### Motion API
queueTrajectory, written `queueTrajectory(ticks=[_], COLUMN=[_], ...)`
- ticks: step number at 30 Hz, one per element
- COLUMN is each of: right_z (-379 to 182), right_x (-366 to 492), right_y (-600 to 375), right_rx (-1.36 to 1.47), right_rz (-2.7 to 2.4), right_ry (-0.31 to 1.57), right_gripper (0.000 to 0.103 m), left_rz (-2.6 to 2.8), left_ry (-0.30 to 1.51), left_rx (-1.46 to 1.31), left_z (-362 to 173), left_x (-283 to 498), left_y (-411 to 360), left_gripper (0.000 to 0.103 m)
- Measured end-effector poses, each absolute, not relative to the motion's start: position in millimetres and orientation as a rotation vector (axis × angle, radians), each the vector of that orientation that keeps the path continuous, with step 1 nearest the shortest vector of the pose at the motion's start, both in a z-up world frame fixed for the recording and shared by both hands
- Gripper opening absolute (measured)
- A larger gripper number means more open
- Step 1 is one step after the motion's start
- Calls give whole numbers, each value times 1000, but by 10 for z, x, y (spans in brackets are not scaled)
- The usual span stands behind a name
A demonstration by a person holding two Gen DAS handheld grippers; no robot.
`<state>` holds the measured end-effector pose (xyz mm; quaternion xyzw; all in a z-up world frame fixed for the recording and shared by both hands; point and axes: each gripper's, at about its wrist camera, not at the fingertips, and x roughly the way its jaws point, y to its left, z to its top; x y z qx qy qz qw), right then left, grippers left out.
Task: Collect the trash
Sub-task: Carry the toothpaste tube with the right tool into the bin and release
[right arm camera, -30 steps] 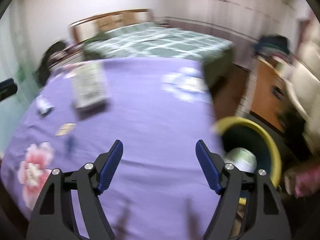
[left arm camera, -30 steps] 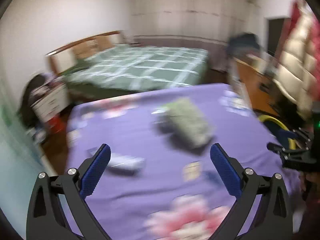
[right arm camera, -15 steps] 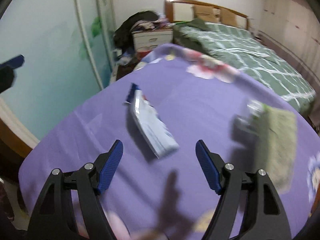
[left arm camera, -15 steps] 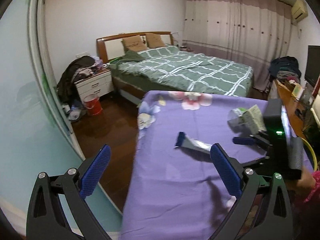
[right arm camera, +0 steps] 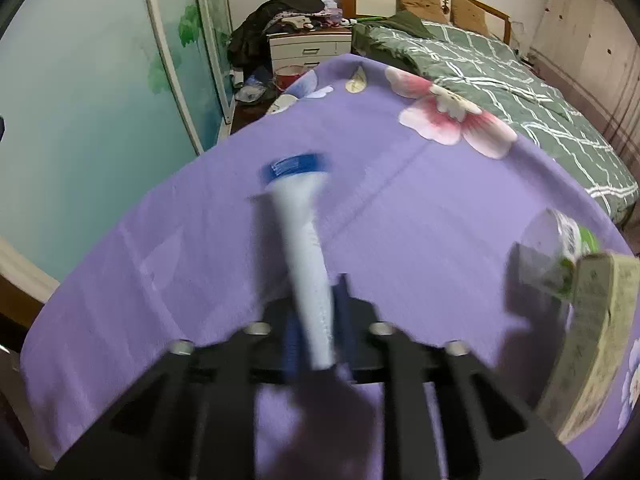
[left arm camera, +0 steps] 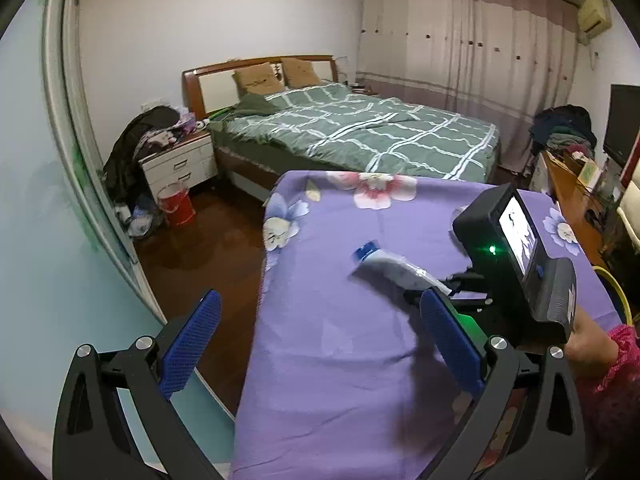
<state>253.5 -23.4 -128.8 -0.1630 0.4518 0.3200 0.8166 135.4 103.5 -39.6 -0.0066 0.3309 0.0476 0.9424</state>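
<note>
A white tube with a blue cap lies pointing away on the purple flowered cloth. My right gripper is shut on the tube's near end. In the left wrist view the same tube sticks out of the right gripper, which comes in from the right with its camera box. My left gripper is open and empty, held above the cloth's near left edge. A crumpled white and green wrapper and a greenish box lie at the right.
A green checked bed stands behind the cloth-covered table. A white nightstand heaped with clothes and a red bucket stand at the left. A yellow-rimmed bin shows at the right edge. Bare wood floor lies left of the table.
My right gripper has moved in and closed on the white tube, which lay free between its open fingers half a second ago. The left gripper stays open and has barely moved.
</note>
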Motion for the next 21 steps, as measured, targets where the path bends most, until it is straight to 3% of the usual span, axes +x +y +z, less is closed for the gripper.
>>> queueTrajectory(ticks=[12,21], right_z=[-824,-460], right_x=[1954,1409], right_y=[-1451,-3067], right_rx=[-169,-49], right_rz=[631,274], right_ry=[897,780], right_gripper=[8,8], left_rz=[28,-137], left_ry=[648,702], left_rx=[35,42], left_z=[-227,-383], left_x=[1389,1769], left_y=[631,-84], left_gripper=[98,98])
